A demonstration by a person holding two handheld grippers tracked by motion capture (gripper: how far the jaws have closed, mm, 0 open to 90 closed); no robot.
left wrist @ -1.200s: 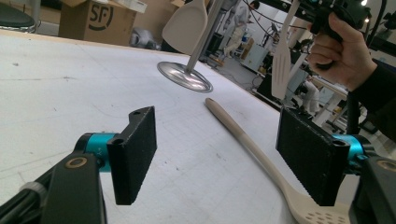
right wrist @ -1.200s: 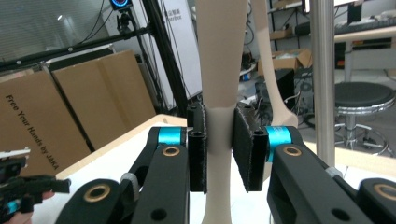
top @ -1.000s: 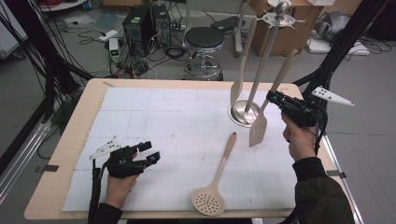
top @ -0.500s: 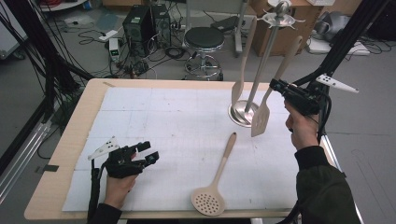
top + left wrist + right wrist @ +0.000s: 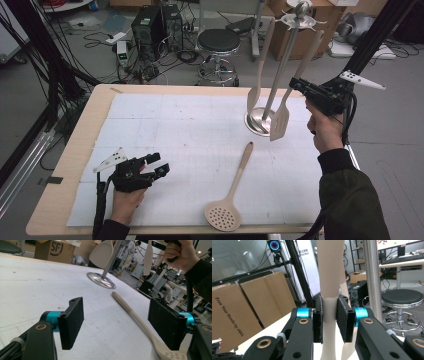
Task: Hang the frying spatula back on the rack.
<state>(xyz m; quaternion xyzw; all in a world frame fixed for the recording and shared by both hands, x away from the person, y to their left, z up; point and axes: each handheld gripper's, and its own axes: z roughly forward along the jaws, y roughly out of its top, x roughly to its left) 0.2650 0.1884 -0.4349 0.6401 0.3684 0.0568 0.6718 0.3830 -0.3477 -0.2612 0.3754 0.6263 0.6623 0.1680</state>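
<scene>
Table (image 5: 150,107): utensil stand (image 5: 280,70) sits far right as landmark. Right gripper (image 5: 306,90) beside its pole, jaws clamped on slotted spatula (image 5: 281,120) handle, likely to hook it. Skimmer (image 5: 227,200) lies below stand. Left gripper (image 5: 157,167) idle, jaws apart, well left.

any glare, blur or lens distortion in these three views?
High view: sharp, even light, soft glare on the round steel stand base. Left gripper view: wide-angle stretch, near black pads slightly soft, beige skimmer handle sharp. Right gripper view: the right tool and the beige spatula handle it clamps are sharp, background soft.
</scene>
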